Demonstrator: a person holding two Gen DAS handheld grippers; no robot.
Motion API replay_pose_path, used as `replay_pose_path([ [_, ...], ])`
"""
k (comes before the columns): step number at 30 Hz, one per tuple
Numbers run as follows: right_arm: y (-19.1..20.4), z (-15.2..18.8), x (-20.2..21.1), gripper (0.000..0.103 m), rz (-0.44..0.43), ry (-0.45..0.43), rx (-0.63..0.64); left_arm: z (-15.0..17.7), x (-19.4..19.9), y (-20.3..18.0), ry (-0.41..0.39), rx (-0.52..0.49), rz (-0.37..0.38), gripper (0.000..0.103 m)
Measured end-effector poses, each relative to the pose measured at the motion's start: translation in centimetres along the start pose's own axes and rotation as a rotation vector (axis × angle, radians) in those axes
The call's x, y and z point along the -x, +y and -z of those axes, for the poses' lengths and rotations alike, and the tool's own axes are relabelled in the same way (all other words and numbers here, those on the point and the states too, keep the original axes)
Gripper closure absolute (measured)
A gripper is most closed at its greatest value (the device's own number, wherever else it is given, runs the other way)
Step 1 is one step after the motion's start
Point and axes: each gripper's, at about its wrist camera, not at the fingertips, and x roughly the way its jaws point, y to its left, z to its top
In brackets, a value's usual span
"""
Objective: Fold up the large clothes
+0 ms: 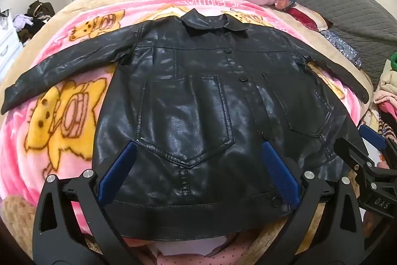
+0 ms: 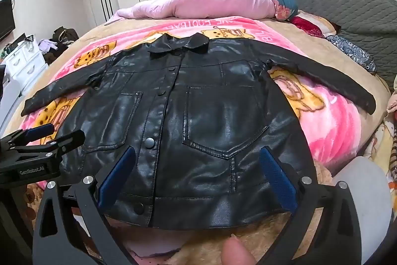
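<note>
Both fingers (image 1: 129, 153) apparently above jacket (image 1: 198, 116) hem.

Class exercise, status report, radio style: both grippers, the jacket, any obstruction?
Left gripper open, right gripper open, both over the hem. Black jacket flat on the bed, front up, sleeves spread, unfolded. Nothing on it.

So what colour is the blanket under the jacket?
Pink, with yellow cartoon figures and a tan border; the blanket shows best in the left wrist view.
</note>
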Motion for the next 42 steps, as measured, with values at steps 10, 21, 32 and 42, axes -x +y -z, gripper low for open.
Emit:
replay_pose_path([
  [10, 0.11, -0.12, 0.4, 0.004, -0.008, -0.005, -0.003, 0.11, 0.15, 0.06, -0.011, 0.007, 0.012, 0.009],
  [21, 0.48, 0.07, 0.46, 0.004, -0.004, -0.01, 0.009, -0.11, 0.72, -0.29, -0.008, 0.012, 0.024, 0.009],
  [32, 0.6, 0.06, 0.54, 0.004, -0.006, -0.009, 0.012, -0.19, 0.79, 0.03, -0.009, 0.014, 0.03, 0.009],
  [42, 0.54, 0.06, 0.59, 0.004, -0.009, -0.008, 0.008, -0.2, 0.86, -0.05, -0.012, 0.013, 0.028, 0.009],
])
